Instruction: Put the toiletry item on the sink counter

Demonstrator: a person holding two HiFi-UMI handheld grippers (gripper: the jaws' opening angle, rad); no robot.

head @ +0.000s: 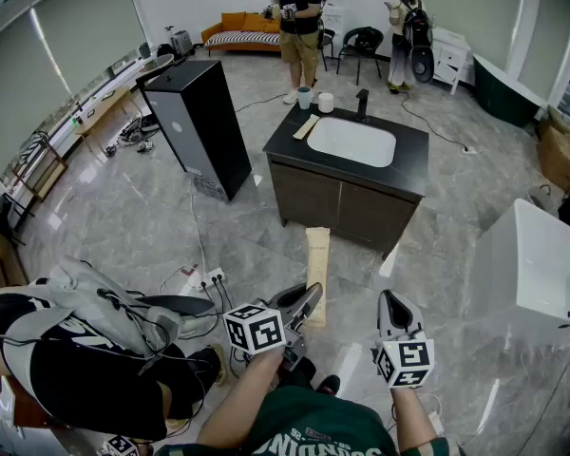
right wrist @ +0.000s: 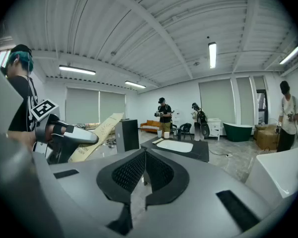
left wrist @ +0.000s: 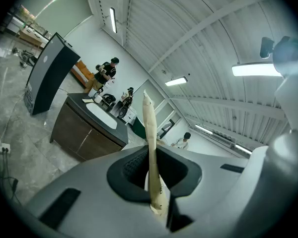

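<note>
Toiletry item, a long flat beige pack (head: 316,255), possibly card-backed, is clamped by its lower end between the jaws of the left gripper (head: 309,298). It sticks out forward, held in the air above the grey tiled floor (head: 152,207). The black-topped sink counter (head: 413,156) with its white basin (head: 351,142) stands well apart, ahead. A teal cup (head: 304,97) sits at the counter's far left corner. The right gripper (head: 389,298) has its jaws together, nothing between them.
</note>
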